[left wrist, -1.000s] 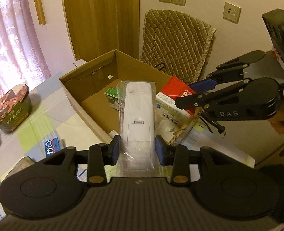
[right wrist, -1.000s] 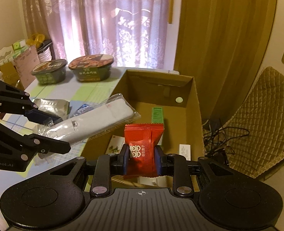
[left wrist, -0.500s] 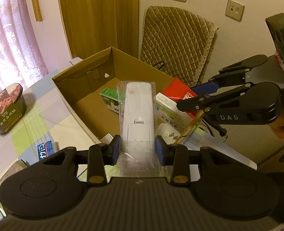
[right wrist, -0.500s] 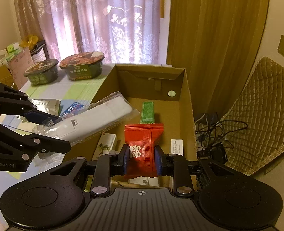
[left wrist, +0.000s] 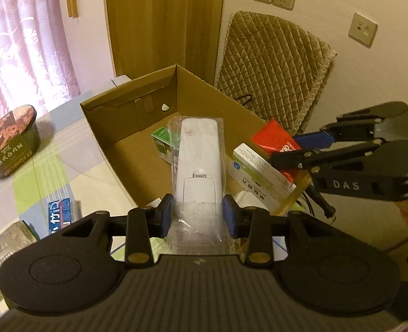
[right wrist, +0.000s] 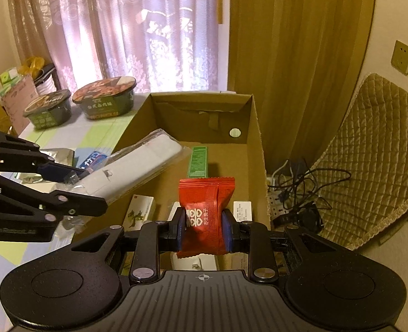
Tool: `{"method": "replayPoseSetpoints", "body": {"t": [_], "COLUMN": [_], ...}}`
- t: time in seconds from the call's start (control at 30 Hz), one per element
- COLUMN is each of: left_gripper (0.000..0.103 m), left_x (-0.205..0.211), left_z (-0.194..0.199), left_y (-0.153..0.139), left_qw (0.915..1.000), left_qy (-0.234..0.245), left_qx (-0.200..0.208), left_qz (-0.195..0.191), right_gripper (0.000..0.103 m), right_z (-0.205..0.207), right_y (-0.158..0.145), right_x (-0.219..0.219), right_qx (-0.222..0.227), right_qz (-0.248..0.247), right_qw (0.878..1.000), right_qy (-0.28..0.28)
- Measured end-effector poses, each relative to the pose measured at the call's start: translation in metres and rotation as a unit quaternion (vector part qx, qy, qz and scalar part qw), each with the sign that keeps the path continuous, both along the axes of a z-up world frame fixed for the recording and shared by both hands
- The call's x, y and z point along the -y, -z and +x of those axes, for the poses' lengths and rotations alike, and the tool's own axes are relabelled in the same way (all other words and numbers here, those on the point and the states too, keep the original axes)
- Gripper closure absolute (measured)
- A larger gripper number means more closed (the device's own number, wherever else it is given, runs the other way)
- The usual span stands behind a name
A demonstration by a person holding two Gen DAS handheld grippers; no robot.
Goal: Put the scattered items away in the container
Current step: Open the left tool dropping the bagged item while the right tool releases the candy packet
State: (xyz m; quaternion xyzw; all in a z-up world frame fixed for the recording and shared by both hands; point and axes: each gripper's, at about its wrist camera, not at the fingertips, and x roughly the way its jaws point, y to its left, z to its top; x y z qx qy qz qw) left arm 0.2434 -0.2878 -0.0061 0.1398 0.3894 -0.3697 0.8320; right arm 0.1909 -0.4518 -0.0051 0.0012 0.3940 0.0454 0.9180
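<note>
1. The left tongs (left wrist: pixel 198 215) are clamped on the long white remote control sealed in a clear plastic bag (left wrist: pixel 198 166); the blue pads press its lower end from both sides, and its far end reaches out over the open brown cardboard box (left wrist: pixel 112 127).
2. The right tongs (right wrist: pixel 204 228) are clamped on the small red foil snack packet (right wrist: pixel 205 210), which hangs above the near part of the box.
3. Below the two held things, the box floor already carries a white carton with a green plant picture (right wrist: pixel 139 214), a white medicine carton with printed text (left wrist: pixel 259 177), and further in a green rectangular carton (right wrist: pixel 198 161). I judge that these are finished.
4. On the checked cloth of the surface (left wrist: pixel 51 171), left of the box, a small blue sachet (left wrist: pixel 60 210) and a silver foil pouch (right wrist: pixel 58 156) lie outside it.
5. Farther along the surface, two round instant noodle bowls with dark lids (right wrist: pixel 104 99) stand near the curtain; whether they belong in the box I cannot tell.
6. My judgement is that the task is about half done: both held things need to be released into the box, then the loose sachet and pouch follow.
</note>
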Motion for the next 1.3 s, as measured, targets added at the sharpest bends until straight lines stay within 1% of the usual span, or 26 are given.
{"method": "replayPoseSetpoints", "body": {"t": [0.03,0.07,0.1,0.23,0.33,0.43,0.67,1.0,1.03,1.07,1.1,1.13,1.3], "left_gripper": [0.065,0.051,0.049,0.049,0.049,0.049,0.050,0.049,0.049,0.049,0.049,0.048,0.047], "left_x": [0.001,0.002,0.001,-0.007,-0.022,-0.037,-0.073,-0.086,-0.087,-0.088,-0.090,-0.091,-0.098], "left_z": [0.001,0.001,0.001,-0.005,-0.013,-0.024,-0.039,-0.039,-0.039,-0.038,-0.038,-0.038,-0.036], "left_y": [0.001,0.002,0.003,0.005,0.004,0.005,0.010,0.012,0.013,0.014,0.014,0.015,0.017], "left_qw": [1.0000,1.0000,1.0000,0.9999,0.9997,0.9993,0.9985,0.9979,0.9979,0.9978,0.9978,0.9977,0.9972], "left_qy": [-0.002,-0.002,-0.002,-0.006,-0.019,-0.027,-0.053,-0.064,-0.065,-0.066,-0.066,-0.068,-0.074], "left_qx": [0.002,0.003,0.004,0.012,0.016,0.025,0.010,0.005,0.004,0.004,0.003,0.002,-0.002], "left_qz": [-0.002,-0.002,-0.004,-0.001,-0.007,-0.004,-0.009,-0.007,-0.006,-0.006,-0.006,-0.006,-0.006], "right_gripper": [0.073,0.073,0.073,0.073,0.073,0.073,0.073,0.073,0.065,0.037,0.020,0.020,0.020], "right_z": [0.001,0.001,0.001,0.001,0.002,0.004,0.011,0.020,0.021,0.020,0.018,0.016,0.015], "right_y": [0.001,0.002,0.002,0.006,0.007,0.010,0.016,0.016,0.017,0.017,0.016,0.016,0.017], "right_x": [0.001,0.001,0.002,0.003,0.003,0.001,-0.008,-0.023,-0.023,-0.024,-0.025,-0.025,-0.027], "right_qx": [-0.001,-0.001,-0.001,-0.001,0.000,-0.001,-0.002,0.003,0.002,0.006,0.013,0.017,0.010], "right_qz": [0.001,0.003,0.004,0.007,0.012,0.013,0.015,0.014,0.014,0.012,0.009,0.009,0.004], "right_qw": [1.000,1.000,1.000,1.000,1.000,1.000,1.000,1.000,1.000,1.000,1.000,1.000,1.000], "right_qy": [0.002,0.003,0.004,0.005,0.005,0.003,-0.002,-0.012,-0.012,-0.009,-0.006,-0.008,-0.013]}}
